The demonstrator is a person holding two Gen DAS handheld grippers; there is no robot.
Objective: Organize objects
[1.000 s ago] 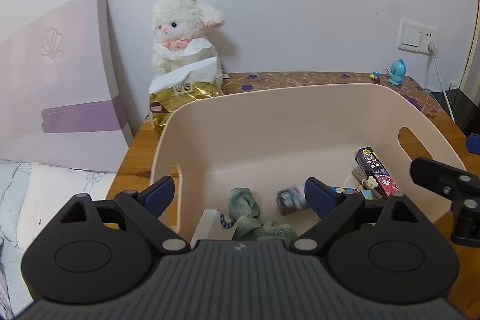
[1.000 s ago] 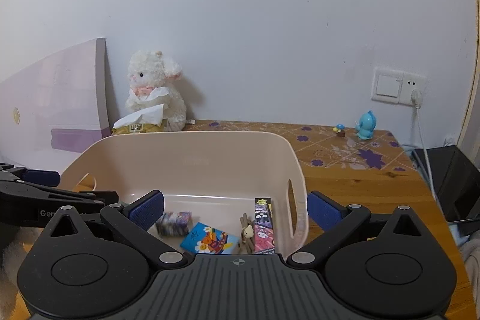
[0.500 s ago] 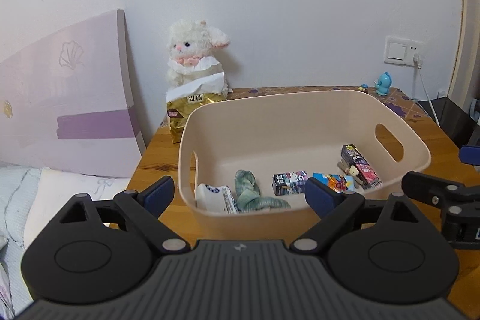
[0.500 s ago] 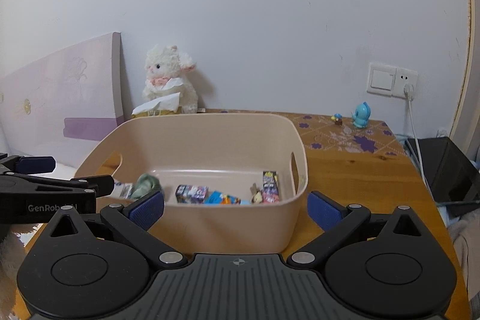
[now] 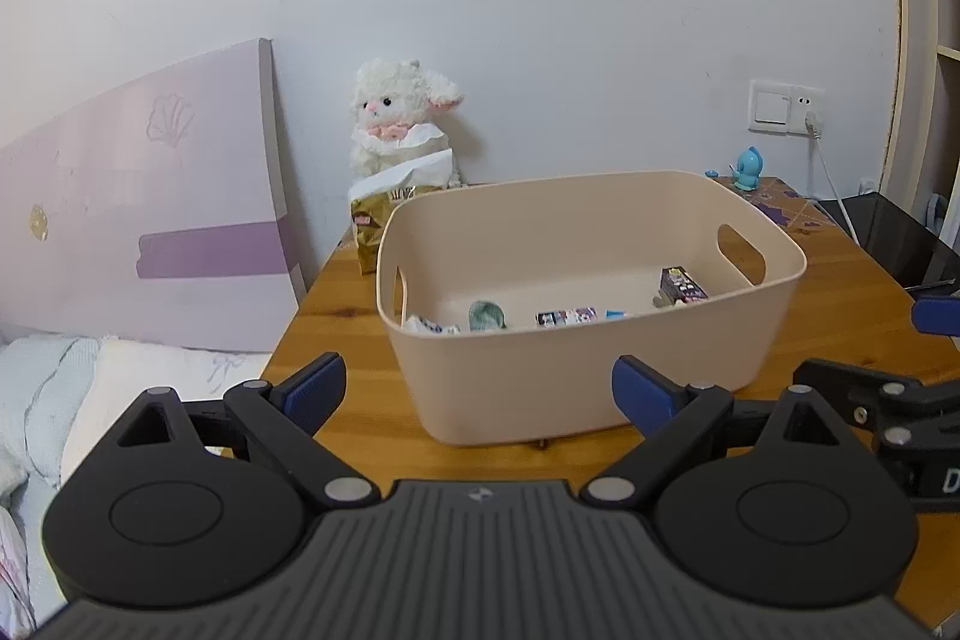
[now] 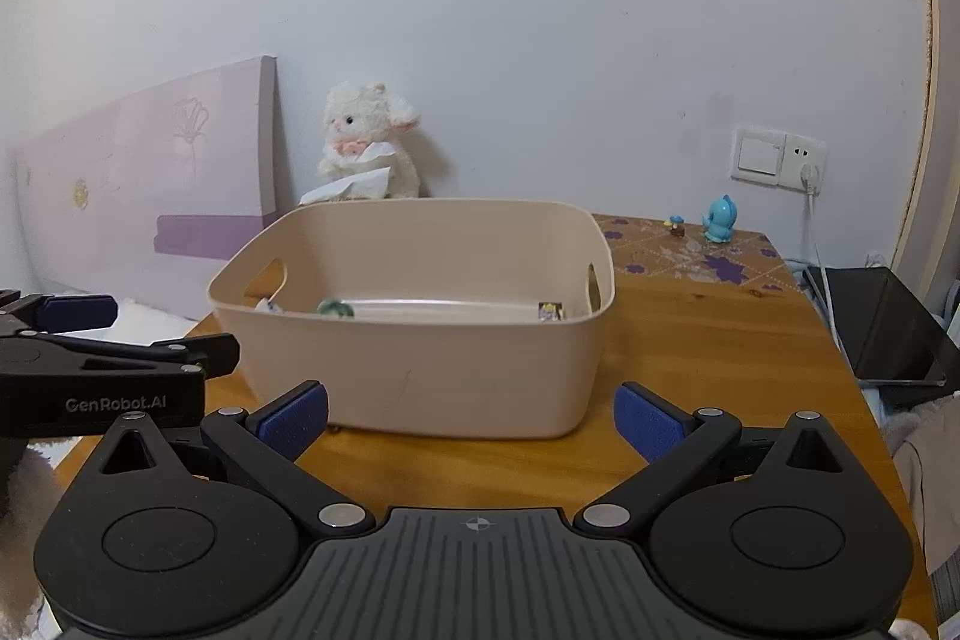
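Note:
A beige plastic bin (image 5: 600, 376) with cut-out handles stands on the wooden table (image 5: 354, 280); it also shows in the right wrist view (image 6: 420, 370). Inside lie a green sock (image 5: 486, 314), a white packet (image 5: 423, 324), a small printed box (image 5: 567, 317) and a dark carton (image 5: 681, 284). My left gripper (image 5: 477, 394) is open and empty, in front of the bin's near wall. My right gripper (image 6: 471, 421) is open and empty, also short of the bin. The left gripper shows at the left of the right wrist view (image 6: 108, 370).
A white plush lamb (image 5: 399, 124) sits behind a gold tissue pack (image 5: 375, 220) at the back wall. A blue figurine (image 6: 719, 219) stands near the wall socket (image 6: 777, 155). A pink headboard (image 5: 150, 220) and bed lie left. A black box (image 6: 876, 322) sits right.
Both grippers have drawn back and lowered from above the bin, so the bin now looks smaller and farther away. Both stay open and empty.

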